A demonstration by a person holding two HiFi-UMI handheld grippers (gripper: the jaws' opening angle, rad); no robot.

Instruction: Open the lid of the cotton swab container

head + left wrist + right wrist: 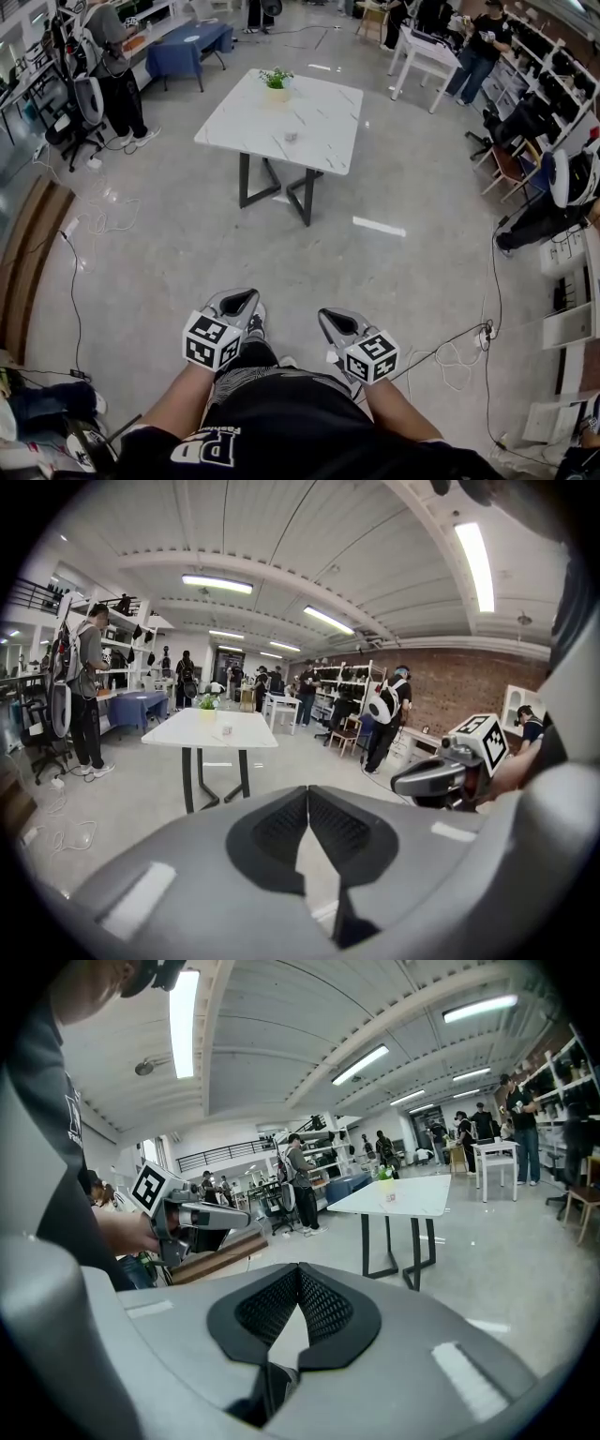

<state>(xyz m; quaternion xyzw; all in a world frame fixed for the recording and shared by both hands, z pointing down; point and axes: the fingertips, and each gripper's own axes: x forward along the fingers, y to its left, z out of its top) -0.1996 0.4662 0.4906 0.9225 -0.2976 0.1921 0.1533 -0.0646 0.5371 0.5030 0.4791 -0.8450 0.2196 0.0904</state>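
A small pale container (291, 137) stands on the white marble-top table (319, 141), far ahead of me across the floor. It shows as a tiny box (225, 730) in the left gripper view and as a speck (390, 1196) in the right gripper view. The lid's state is too small to tell. My left gripper (242, 302) and right gripper (330, 322) are held close to my body, side by side, well short of the table. Both are shut with nothing between the jaws: the left gripper (307, 791) and the right gripper (298, 1269) each show their pads meeting at the tips.
A potted plant (277, 82) sits at the table's far edge. Cables and a power strip (485, 335) lie on the floor to the right, more cables (89, 225) to the left. People stand at the left (117, 56) and back right (478, 47); shelves line the right side.
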